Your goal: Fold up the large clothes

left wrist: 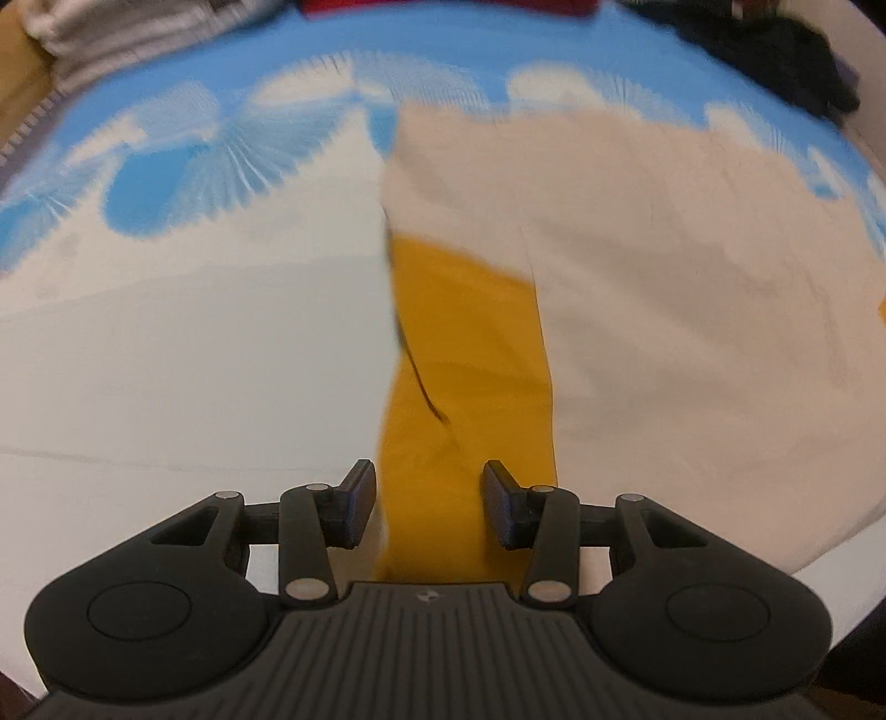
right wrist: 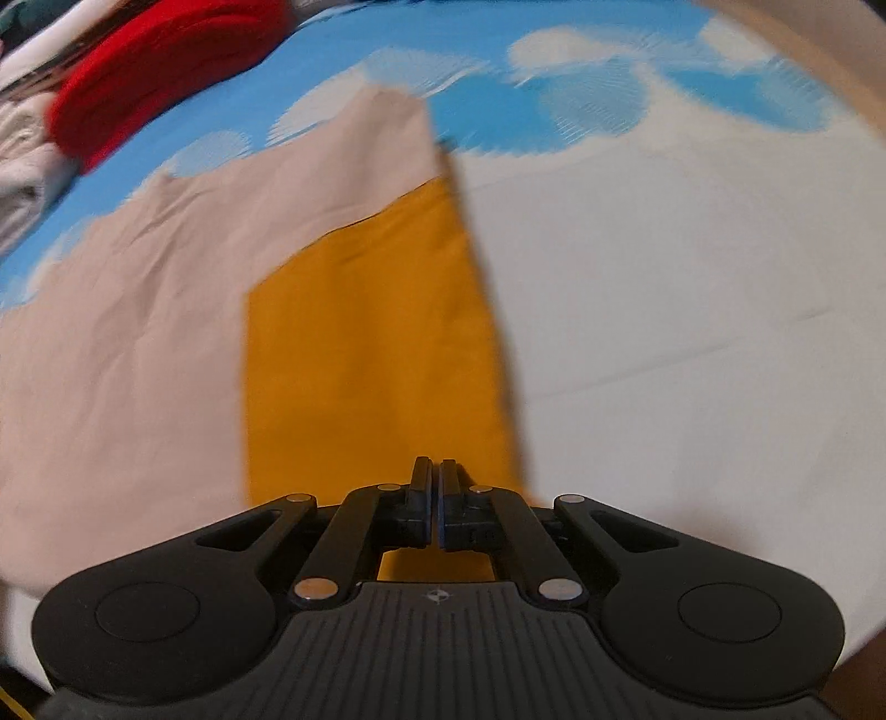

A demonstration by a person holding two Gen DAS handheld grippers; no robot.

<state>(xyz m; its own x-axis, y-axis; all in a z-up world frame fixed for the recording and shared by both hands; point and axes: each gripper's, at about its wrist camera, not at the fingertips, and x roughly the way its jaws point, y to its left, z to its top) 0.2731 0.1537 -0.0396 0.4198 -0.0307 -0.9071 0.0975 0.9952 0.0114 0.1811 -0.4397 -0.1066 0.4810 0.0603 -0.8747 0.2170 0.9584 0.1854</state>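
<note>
A large beige garment (left wrist: 664,249) lies spread on the bed, with a mustard-yellow strip (left wrist: 465,332) showing along its turned edge. A thin dark cord (left wrist: 415,376) trails over that strip. My left gripper (left wrist: 429,482) hovers over the strip's near end, fingers apart, cloth below and between them but not pressed. In the right wrist view the beige garment (right wrist: 138,304) is on the left and the yellow strip (right wrist: 360,332) runs straight up to my right gripper (right wrist: 436,471). Its pads are together on the strip's near edge. The strip's right edge throws a shadow on the sheet.
The bed sheet (left wrist: 166,360) (right wrist: 692,332) is white near me and blue with white clouds farther off. At the far side lie a red cloth (right wrist: 166,66), pale folded clothes (left wrist: 111,33) (right wrist: 22,166) and a dark heap (left wrist: 775,50).
</note>
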